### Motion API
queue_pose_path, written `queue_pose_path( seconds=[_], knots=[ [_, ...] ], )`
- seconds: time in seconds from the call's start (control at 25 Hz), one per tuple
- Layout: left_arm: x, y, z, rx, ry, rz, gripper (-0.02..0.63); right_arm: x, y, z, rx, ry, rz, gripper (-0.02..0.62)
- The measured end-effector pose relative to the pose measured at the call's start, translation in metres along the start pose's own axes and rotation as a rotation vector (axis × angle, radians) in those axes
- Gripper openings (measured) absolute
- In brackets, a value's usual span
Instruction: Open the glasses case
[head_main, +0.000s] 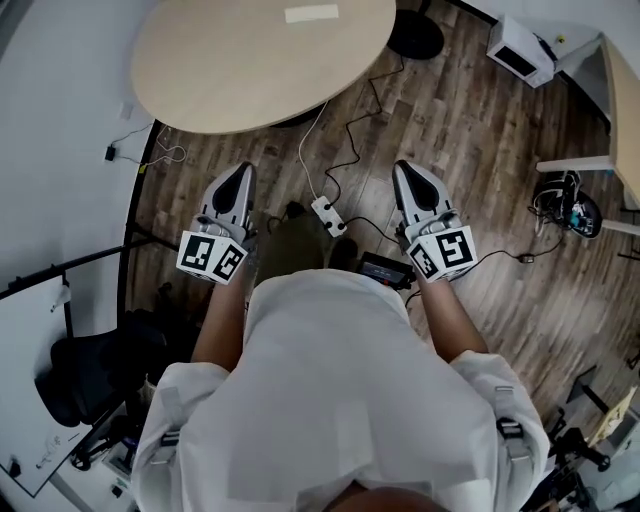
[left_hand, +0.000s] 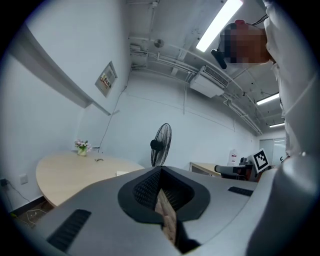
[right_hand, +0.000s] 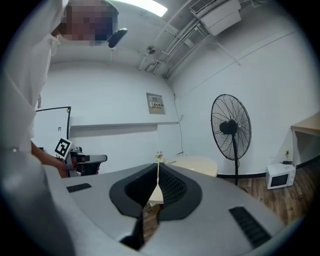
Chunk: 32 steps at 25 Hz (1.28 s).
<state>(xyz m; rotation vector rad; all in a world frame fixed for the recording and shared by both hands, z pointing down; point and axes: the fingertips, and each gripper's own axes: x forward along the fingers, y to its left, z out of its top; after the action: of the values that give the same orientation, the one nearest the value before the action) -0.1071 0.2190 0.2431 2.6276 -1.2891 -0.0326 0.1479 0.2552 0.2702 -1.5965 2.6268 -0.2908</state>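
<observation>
Both grippers sit at mid-frame in the head view, over the wood floor (head_main: 480, 130) and just ahead of the person (head_main: 340, 380). The left gripper (head_main: 241, 172) is left of centre with its jaws pressed together and gripping nothing, and the right gripper (head_main: 404, 170) is right of centre, its jaws likewise meeting at the tips around nothing. Well apart from both, at the top of the frame, a small pale oblong (head_main: 311, 13) lies on the round table (head_main: 230, 60); whether it is the glasses case I cannot tell.

Two grippers (head_main: 243, 170) (head_main: 403, 166), one round table (head_main: 250, 60), one fan (right_hand: 231, 127).
</observation>
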Motion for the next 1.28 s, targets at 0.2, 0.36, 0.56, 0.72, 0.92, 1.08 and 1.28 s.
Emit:
queue_pose_path(
  seconds=[0.2,0.36,0.56,0.72,0.92,1.08,1.28],
  knots=[
    [0.03,0.054,-0.001,-0.048,-0.011,-0.015,0.012,0.055,-0.006,0.004,-0.027,0.028,-0.03,0.026],
    [0.067,0.107,0.0,-0.088,-0.025,-0.059,0.012,0.105,-0.011,0.004,-0.04,0.063,-0.081,0.026],
    [0.099,0.171,0.01,-0.084,-0.012,-0.108,0.012,0.178,-0.002,0.007,-0.065,0.106,-0.11,0.026],
    [0.117,0.21,0.019,-0.053,0.009,-0.164,0.012,0.233,0.007,0.021,-0.11,0.137,-0.111,0.026],
    [0.146,0.246,0.009,-0.077,0.015,-0.209,0.012,0.277,0.005,0.033,-0.187,0.158,-0.104,0.026],
    [0.157,0.253,0.009,-0.087,0.023,-0.201,0.012,0.298,-0.004,0.035,-0.202,0.179,-0.085,0.027],
    [0.177,0.262,0.008,-0.099,0.042,-0.17,0.012,0.327,-0.024,0.03,-0.184,0.181,-0.037,0.028]
  ],
)
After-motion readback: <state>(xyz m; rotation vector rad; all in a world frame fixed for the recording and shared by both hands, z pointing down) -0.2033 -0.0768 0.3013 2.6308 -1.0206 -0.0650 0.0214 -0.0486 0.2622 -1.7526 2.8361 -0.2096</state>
